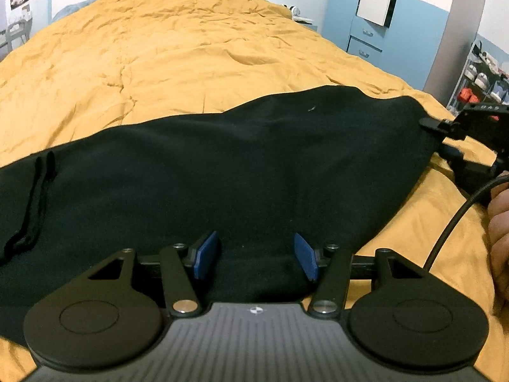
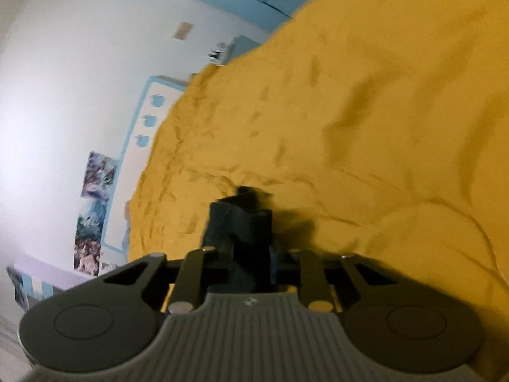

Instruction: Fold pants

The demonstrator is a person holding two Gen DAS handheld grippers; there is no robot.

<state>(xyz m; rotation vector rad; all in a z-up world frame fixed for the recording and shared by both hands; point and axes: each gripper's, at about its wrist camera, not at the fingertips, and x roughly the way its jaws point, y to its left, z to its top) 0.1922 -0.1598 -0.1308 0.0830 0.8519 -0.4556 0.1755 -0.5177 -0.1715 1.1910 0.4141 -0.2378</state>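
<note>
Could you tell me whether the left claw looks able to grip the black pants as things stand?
Probably yes: the left claw stands open with the black pants lying between its pads, nothing blocking.

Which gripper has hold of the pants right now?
The right gripper: its jaws are pinched shut on a bunch of the black pants. The left gripper stands open, blue pads apart over the cloth.
</note>
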